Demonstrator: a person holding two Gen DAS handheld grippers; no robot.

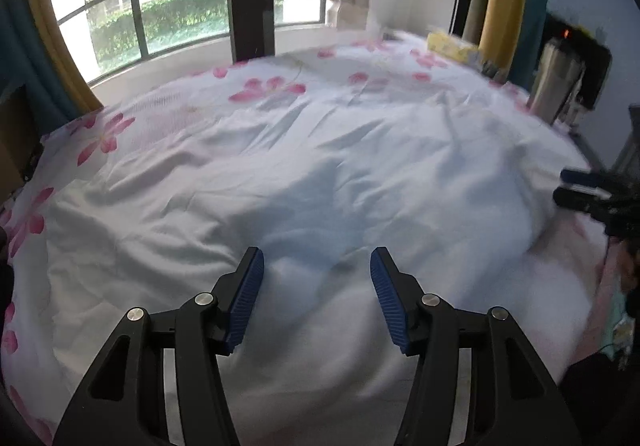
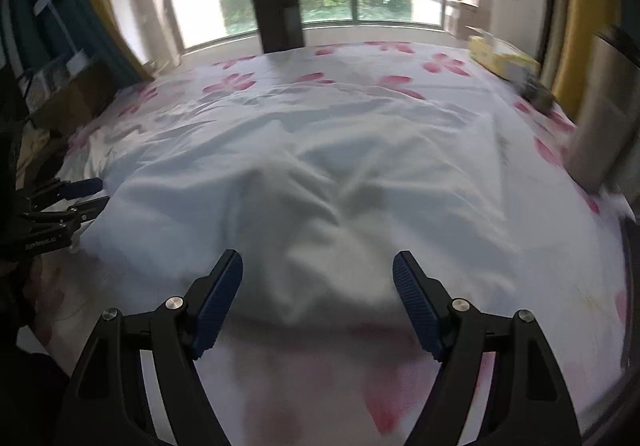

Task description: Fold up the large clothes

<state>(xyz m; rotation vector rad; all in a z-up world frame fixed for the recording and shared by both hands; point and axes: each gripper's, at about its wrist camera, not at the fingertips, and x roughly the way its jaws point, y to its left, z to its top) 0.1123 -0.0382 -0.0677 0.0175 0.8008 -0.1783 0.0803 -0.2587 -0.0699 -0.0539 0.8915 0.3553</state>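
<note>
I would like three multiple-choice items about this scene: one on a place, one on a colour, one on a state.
1. Where does the white garment lie?
A. on the flowered bed sheet
B. on the balcony rail
C. on a chair

2. What colour are the flowers on the bed sheet?
A. green
B. pink
C. black

3. How do the jaws of the left gripper and the right gripper stand?
A. both shut on cloth
B. one open, one shut
C. both open, holding nothing

Answers:
1. A, since the white cloth spreads over the sheet, with flowers showing around it.
2. B, since pink petals show along the far edge in both views.
3. C, since each view shows a wide gap between its pads with nothing clamped.
</note>
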